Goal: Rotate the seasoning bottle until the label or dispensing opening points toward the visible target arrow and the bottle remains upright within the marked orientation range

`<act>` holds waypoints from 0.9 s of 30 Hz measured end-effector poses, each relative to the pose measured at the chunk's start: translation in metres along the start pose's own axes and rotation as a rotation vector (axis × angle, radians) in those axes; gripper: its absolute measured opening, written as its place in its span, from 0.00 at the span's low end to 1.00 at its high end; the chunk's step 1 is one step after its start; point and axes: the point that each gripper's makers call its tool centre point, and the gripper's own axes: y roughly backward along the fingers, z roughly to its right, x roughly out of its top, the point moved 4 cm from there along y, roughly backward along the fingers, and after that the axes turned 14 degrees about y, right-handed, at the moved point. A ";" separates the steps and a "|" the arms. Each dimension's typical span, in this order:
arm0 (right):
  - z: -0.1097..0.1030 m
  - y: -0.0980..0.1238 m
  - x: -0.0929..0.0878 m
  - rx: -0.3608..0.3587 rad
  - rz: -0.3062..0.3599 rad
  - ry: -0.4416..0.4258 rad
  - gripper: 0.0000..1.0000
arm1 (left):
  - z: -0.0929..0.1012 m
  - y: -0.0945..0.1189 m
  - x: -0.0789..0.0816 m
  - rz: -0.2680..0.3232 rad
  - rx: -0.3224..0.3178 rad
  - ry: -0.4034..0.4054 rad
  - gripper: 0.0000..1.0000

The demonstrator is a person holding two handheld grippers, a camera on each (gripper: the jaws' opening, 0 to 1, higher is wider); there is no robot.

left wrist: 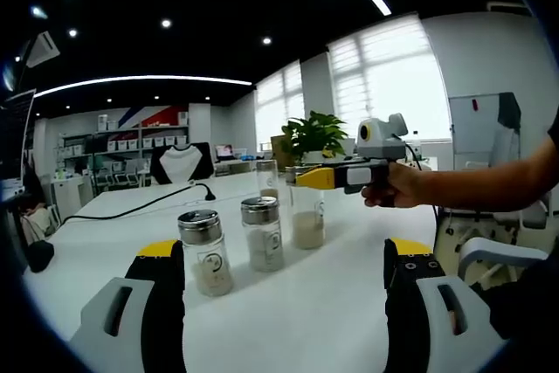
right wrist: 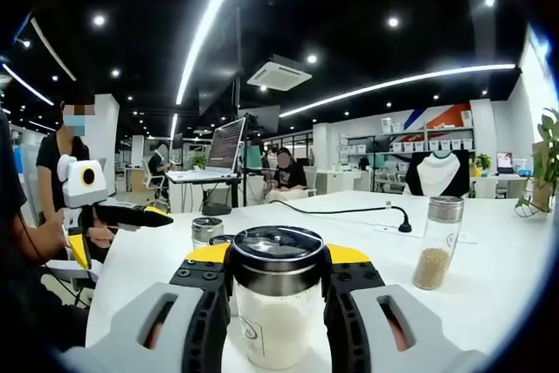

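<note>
Several glass seasoning bottles with metal lids stand upright on the white table. My right gripper comes in from the right and is shut on the lidded bottle of white powder. Seen from the right gripper, that bottle is upright between the jaws, which press on both its sides. Two more bottles stand just ahead of my left gripper, which is open and holds nothing. A fourth bottle stands farther back. The left gripper hovers at the table's left edge.
A bottle of tan grains stands at the right and a short one behind the held bottle. A black cable crosses the table. A potted plant, a chair, a laptop and seated people surround it.
</note>
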 end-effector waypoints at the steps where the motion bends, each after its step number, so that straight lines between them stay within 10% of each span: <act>1: 0.000 0.000 0.000 -0.005 -0.002 -0.005 0.38 | 0.000 0.000 0.000 0.001 0.000 0.000 1.00; 8: -0.002 -0.002 0.001 -0.055 -0.043 0.009 0.39 | 0.000 -0.001 0.001 -0.006 0.001 0.008 1.00; 15: 0.007 0.006 0.036 -0.133 0.070 -0.006 0.55 | -0.001 -0.008 0.005 -0.022 0.005 0.017 1.00; 21: 0.047 0.025 0.045 -0.300 0.070 -0.030 0.47 | -0.006 -0.010 0.009 -0.010 0.018 0.035 1.00; 27: 0.094 0.033 0.017 -0.383 -0.043 -0.078 0.38 | -0.017 -0.006 0.011 -0.011 0.045 0.059 1.00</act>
